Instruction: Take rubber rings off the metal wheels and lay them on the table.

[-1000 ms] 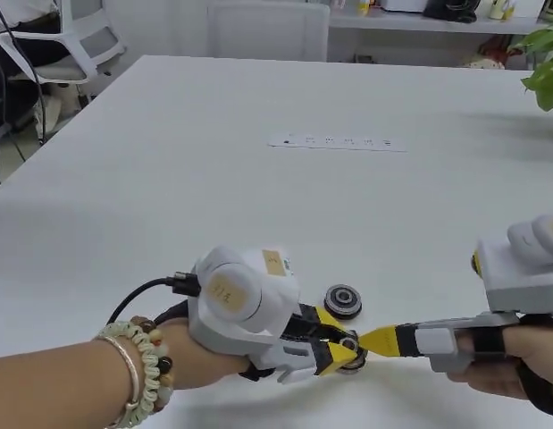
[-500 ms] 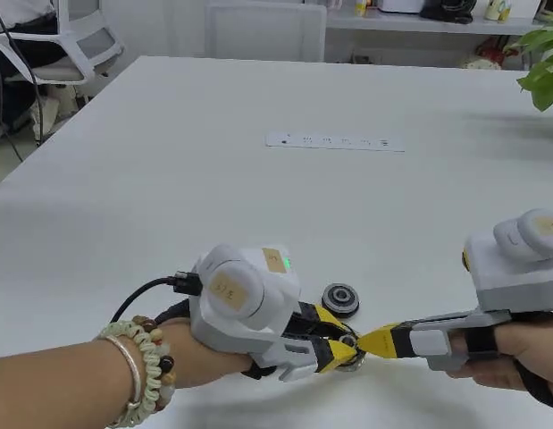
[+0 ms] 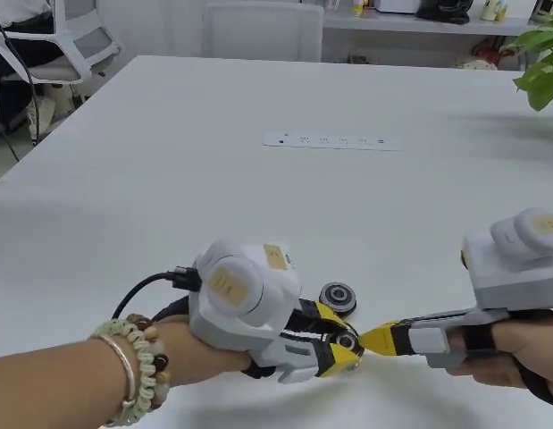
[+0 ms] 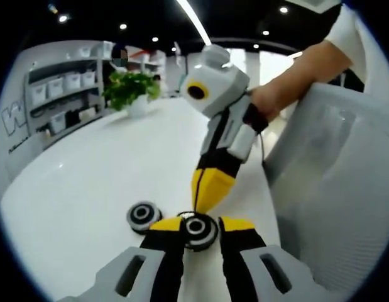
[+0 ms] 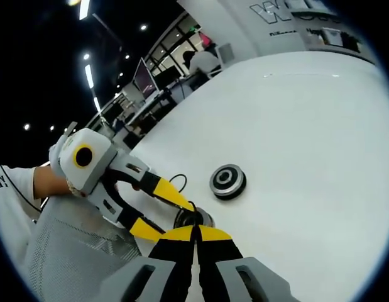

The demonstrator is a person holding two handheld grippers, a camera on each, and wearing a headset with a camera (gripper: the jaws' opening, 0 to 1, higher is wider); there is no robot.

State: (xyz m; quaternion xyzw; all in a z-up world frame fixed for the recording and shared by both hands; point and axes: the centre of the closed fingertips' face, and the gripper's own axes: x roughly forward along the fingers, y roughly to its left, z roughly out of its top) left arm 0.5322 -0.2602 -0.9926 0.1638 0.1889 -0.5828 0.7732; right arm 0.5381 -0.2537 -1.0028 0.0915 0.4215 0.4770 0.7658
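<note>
While the left gripper (image 4: 201, 224) clamps one metal wheel (image 4: 199, 231) at the near side of the table (image 3: 258, 206), jaws closed partway on its sides, the right gripper (image 5: 195, 230) meets it with jaws pressed together; whether they pinch the rubber ring (image 4: 200, 246) cannot be told. Peeling likely goes best with a steady clamp and an outward, rolling pull. A second wheel (image 3: 338, 298) lies just beside.

Bright, even overhead light; fisheye-warped edges
</note>
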